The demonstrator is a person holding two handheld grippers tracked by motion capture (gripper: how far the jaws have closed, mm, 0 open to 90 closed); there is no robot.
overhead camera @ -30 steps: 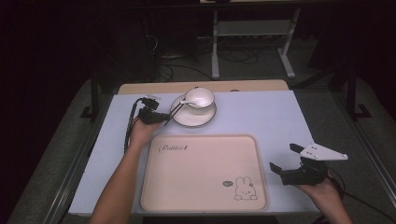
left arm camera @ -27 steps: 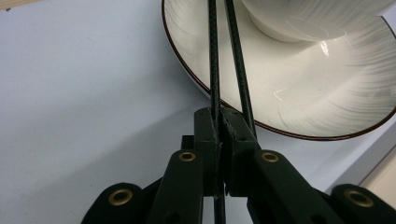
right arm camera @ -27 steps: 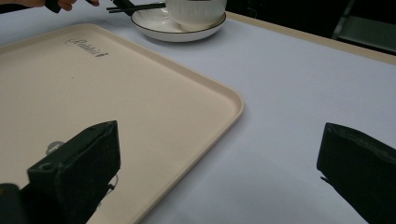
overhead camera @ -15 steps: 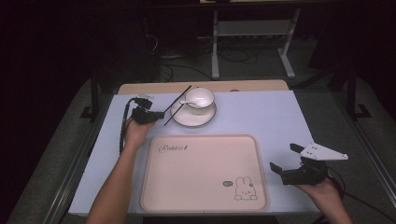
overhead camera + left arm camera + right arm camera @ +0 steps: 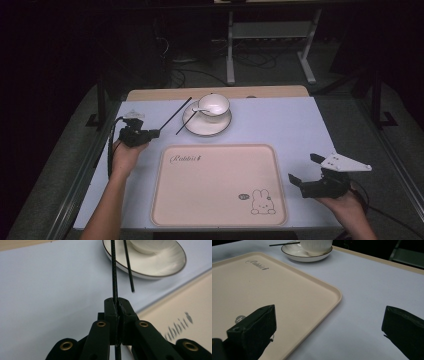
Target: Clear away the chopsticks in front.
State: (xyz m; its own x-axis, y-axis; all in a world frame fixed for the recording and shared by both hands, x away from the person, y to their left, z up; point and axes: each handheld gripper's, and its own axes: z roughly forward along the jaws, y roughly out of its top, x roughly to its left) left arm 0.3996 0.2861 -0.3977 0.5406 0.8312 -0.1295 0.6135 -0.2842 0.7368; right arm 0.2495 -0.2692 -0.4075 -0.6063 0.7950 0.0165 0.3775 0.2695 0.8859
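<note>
One black chopstick (image 5: pixel 114 272) is pinched between the pressed-together fingers (image 5: pixel 110 308) of the left gripper (image 5: pixel 150 133), at the left of the bench (image 5: pixel 300 125); it slants up and away toward the far right, clear of the surface, its far tip above the near-left rim of the saucer (image 5: pixel 192 127); the second chopstick (image 5: pixel 183 126) lies apart from it, leaning on the saucer's left rim with its near end off the edge; a white cup (image 5: pixel 214 105) with a small spoon (image 5: pixel 200 109) sits on the saucer at the far middle of the bench; nearer lies the beige tray (image 5: pixel 220 215), bare but for its printed rabbit and script; the right gripper (image 5: pixel 305 172) hovers low at the near right, just off the tray's right edge, fingers (image 5: pixel 252 325) spread wide and holding nothing. By my reading the step in hand is lifting the first chopstick away from the saucer, likely for the tray; the next move calls for swinging it near and right over the tray and lowering it flat before releasing, keeping its long free end from knocking the cup or the other chopstick.
</note>
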